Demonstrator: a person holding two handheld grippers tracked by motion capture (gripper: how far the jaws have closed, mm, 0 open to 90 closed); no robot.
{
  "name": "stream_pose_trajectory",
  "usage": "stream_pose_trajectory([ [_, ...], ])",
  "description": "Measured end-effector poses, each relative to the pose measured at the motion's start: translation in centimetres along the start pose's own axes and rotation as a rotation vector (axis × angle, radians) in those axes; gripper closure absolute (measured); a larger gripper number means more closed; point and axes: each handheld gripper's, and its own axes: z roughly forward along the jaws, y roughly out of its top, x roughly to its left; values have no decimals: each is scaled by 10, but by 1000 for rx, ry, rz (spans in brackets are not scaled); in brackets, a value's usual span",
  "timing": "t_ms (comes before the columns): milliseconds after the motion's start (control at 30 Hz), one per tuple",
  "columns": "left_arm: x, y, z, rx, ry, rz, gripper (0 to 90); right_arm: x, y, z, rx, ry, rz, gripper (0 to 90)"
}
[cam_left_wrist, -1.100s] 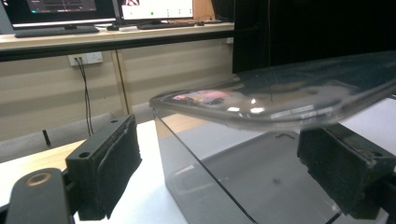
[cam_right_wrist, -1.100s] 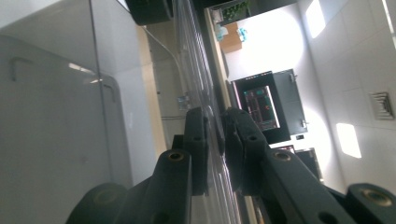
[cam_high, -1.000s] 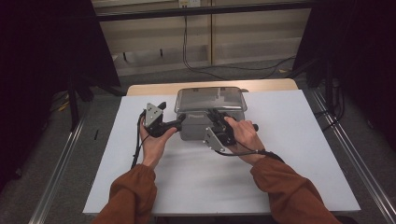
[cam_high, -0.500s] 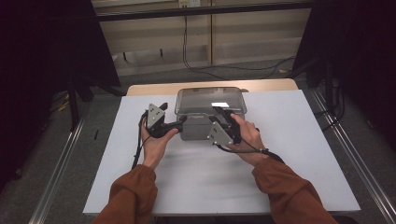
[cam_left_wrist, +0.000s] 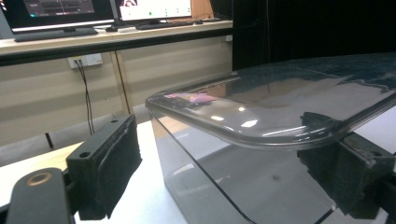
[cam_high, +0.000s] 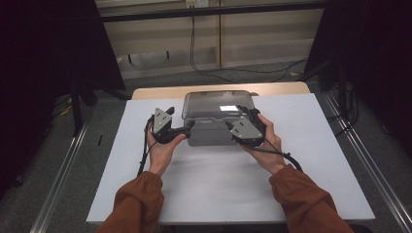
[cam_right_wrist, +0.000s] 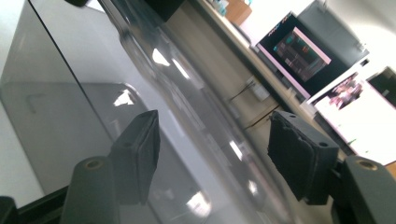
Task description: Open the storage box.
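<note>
Two hand-held grippers, left [cam_high: 188, 127] and right [cam_high: 232, 127], both with jaws parted, straddling opposite ends of grey box's [cam_high: 214, 135] clear lid [cam_high: 217, 104]; box resting mid-counter [cam_high: 311, 160], between them.

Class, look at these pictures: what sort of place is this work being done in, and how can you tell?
Probably a lab or recording workstation: computer monitors on a bench, a wall socket with trailing cables, dark curtains around a white table.
</note>
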Motion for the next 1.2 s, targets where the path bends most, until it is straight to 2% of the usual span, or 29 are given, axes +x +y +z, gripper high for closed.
stream_pose_trajectory([
  [33, 0, 0, 0, -2, 0, -1, 128, -1, -3, -1, 4, 4, 24, 332],
  [67, 0, 0, 0, -2, 0, -1, 128, -1, -3, -1, 4, 4, 24, 332],
  [100, 0, 0, 0, -3, -4, -1, 128, -6, -10, -2, 2, 6, 75, 325],
  [167, 0, 0, 0, -4, 0, -4, 128, -8, -13, -3, -1, 9, 93, 322],
  [233, 0, 0, 0, -6, -4, 0, 131, -15, -20, -4, -2, 19, 167, 312],
  [267, 0, 0, 0, -6, -4, 0, 133, -15, -20, -4, -2, 19, 167, 312],
  [300, -1, 1, 0, -7, -6, 0, 134, -20, -23, -4, -11, 27, 207, 309],
  [333, -1, 1, 0, -7, -6, 0, 136, -20, -23, -4, -11, 27, 207, 309],
  [433, 0, 2, 0, -14, -6, -1, 142, -26, -28, -5, -15, 27, 252, 305],
  [533, 0, 2, 0, -16, -4, -3, 146, -29, -30, -5, -12, 30, 265, 305],
  [600, 0, 1, 0, -16, -18, -6, 149, -30, -32, -5, -6, 36, 268, 312],
  [700, 1, 1, 1, -20, -13, -16, 151, -37, -37, -5, -1, 30, 314, 326],
  [767, 1, 2, 1, -18, -13, -5, 155, -39, -39, -4, -1, 29, 325, 334],
  [1000, 2, 6, 1, -33, -18, -10, 176, -46, -44, -4, -19, 38, 380, 386],
  [1033, 3, 7, 2, -36, -14, -3, 179, -48, -45, -4, -32, 44, 398, 422],
  [1200, 5, 8, 3, -47, -9, -2, 222, -48, -43, -1, -59, 47, 378, 460],
])
